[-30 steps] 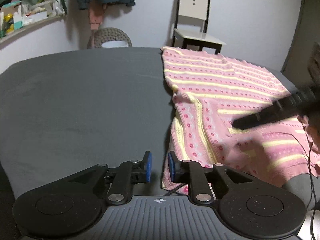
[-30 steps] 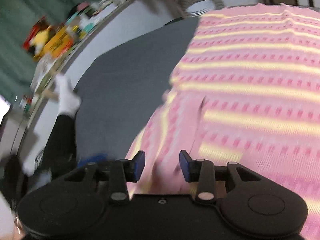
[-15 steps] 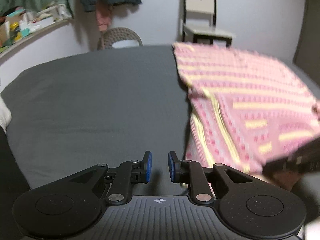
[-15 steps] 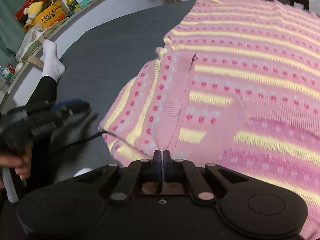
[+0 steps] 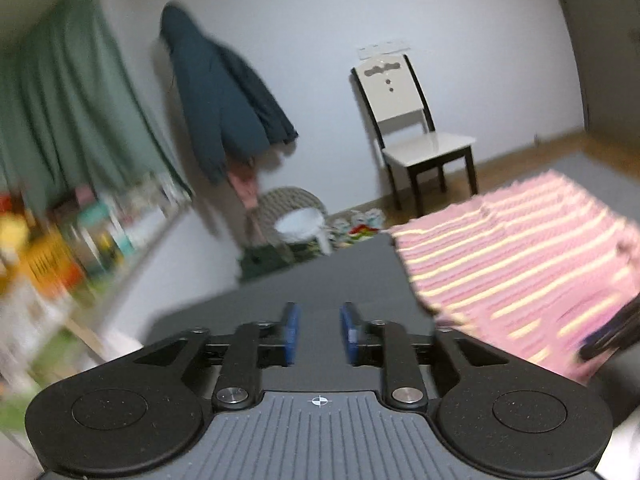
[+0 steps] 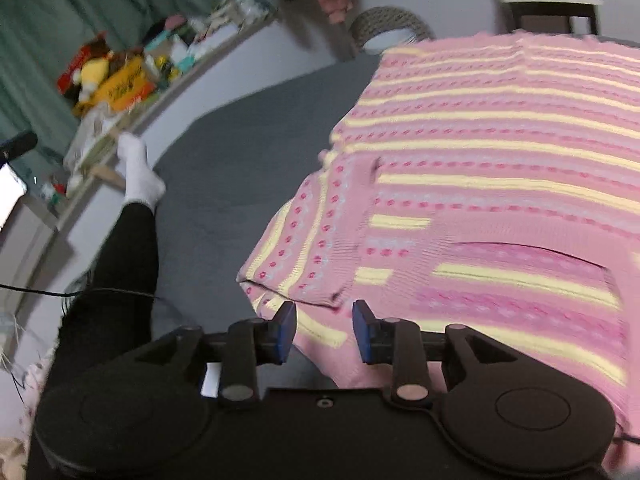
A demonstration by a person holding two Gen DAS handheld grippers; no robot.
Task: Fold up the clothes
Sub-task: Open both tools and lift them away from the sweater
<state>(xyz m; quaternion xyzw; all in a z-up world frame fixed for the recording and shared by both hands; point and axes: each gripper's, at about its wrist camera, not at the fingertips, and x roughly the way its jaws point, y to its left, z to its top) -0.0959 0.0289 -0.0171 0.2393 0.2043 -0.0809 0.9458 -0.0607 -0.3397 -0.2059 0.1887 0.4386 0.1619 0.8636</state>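
Fingers (image 6: 362,330) of both grippers spread, empty; right gripper (image 6: 325,330) hovers over pink yellow-striped knitted sweater (image 6: 500,168) lying on dark grey bed (image 6: 240,168), near its right edge.

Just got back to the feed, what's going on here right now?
A person is folding a pink striped sweater spread on a dark grey surface. One sleeve already lies folded across the body. The right tongs are open just above the near edge, holding nothing. The left tongs, also open and empty, point off toward the room.
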